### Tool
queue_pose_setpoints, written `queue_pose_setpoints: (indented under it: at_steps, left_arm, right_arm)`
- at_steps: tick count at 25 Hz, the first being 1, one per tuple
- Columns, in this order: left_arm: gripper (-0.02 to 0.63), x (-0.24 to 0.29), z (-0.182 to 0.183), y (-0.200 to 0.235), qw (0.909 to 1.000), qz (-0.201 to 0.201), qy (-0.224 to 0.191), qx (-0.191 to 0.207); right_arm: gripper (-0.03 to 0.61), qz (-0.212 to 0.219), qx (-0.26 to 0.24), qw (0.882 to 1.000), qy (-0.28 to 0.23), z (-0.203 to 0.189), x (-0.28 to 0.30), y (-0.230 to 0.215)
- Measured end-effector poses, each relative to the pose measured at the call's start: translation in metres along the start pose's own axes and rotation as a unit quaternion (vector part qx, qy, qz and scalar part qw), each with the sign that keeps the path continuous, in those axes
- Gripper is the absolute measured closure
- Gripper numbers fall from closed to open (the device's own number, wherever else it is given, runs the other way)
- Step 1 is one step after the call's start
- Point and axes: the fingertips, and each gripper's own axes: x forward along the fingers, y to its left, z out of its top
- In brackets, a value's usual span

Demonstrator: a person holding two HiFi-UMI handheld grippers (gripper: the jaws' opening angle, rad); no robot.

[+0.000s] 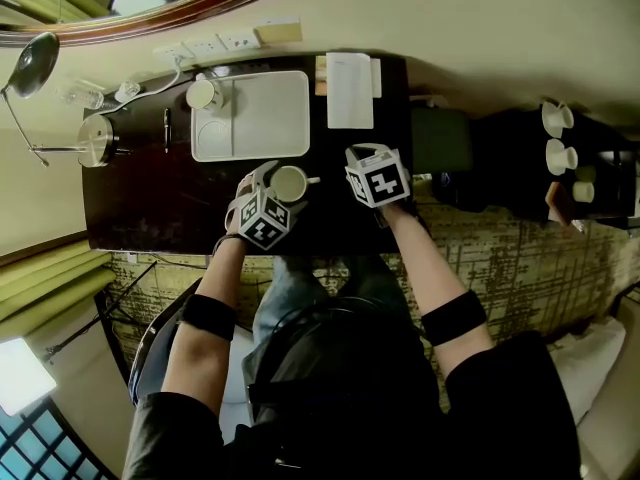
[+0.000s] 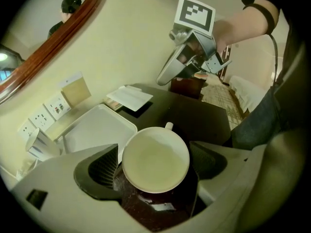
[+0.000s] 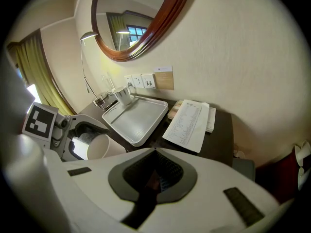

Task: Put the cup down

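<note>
**A:** Where do we find the cup (image 1: 290, 183)?

**B:** We see it upright on the dark worktop (image 1: 140, 208), about midway along it and nearer the front edge than the wall edge. It is just off the near right corner of the white tray (image 1: 265, 128). Its mouth faces up, we see nothing inside it, and its handle points toward the worktop's right end.

**A:** And the left tongs (image 2: 154, 165)?

**B:** We read them as spread wide, one pad on each side of the cup. The rim covers the spots where a pad would meet the cup's wall, so we cannot be sure of a gap. Still, we see no squeeze, and the cup appears to stand on the worktop by itself.

**A:** The right tongs (image 3: 154, 176)?

**B:** They are closed together with nothing between them. We see them over the right half of the worktop, apart from the cup, on the side its handle points to.

**A:** What else do we have on the worktop?

**B:** The tray lies along the wall edge, left of the middle, with a small mug (image 1: 203, 94) at its far left corner. A printed sheet (image 1: 350, 90) lies at the wall edge just right of the tray, toward the far right corner. We also see a desk lamp (image 1: 95, 140) standing at the left end.
</note>
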Motion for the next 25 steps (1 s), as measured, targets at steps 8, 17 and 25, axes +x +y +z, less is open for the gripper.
queue_pose_setpoints:
  at_steps: [8,17,25]
  left_arm:
    - [0.135,-0.039,0.011,0.020,0.9991,0.036,-0.023,-0.006]
    - [0.137,-0.150,0.044,0.074,0.9750,0.150,-0.115,-0.116]
    - [0.282,-0.229,0.021,0.094,0.9245,0.254,-0.165,-0.231]
  right_arm:
    - [0.563,0.006,-0.012,1.000,-0.004,0.010,-0.003,0.007]
    - [0.563,0.030,-0.038,0.998,-0.036,0.034,-0.015,0.016]
    - [0.563,0.037,-0.075,0.995,-0.054,0.052,-0.025,0.023]
